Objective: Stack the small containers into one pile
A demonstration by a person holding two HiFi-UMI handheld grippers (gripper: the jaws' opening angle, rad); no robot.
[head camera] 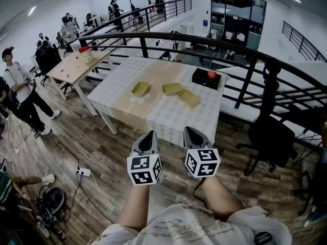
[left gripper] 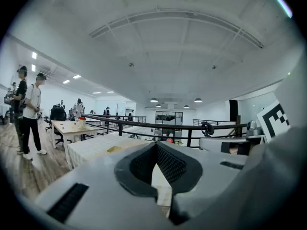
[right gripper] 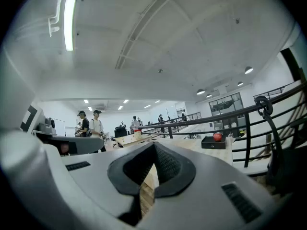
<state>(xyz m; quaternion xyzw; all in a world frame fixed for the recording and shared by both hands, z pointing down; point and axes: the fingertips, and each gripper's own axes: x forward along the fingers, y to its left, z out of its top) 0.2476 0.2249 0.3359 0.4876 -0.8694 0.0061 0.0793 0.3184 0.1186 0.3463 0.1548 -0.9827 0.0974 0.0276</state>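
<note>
Containers: left container [head camera: 140,89], middle container [head camera: 172,89] and right container [head camera: 189,98], all small, shallow and yellow, lie apart in a loose row on the checked surface [head camera: 168,117], none stacked.
Left gripper: left gripper [head camera: 148,135] is held over the wooden floor [head camera: 87,137], short of the surface, jaws together with nothing between them.
Right gripper: right gripper [head camera: 191,131] is just beside it, jaws likewise closed and empty.
Far corner: black box [head camera: 203,79] with a round red thing [head camera: 211,74] on top.

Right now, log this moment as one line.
stacking: unstarted | left gripper: shut, empty | right gripper: shut, empty | small containers: three, unstacked, on table
</note>
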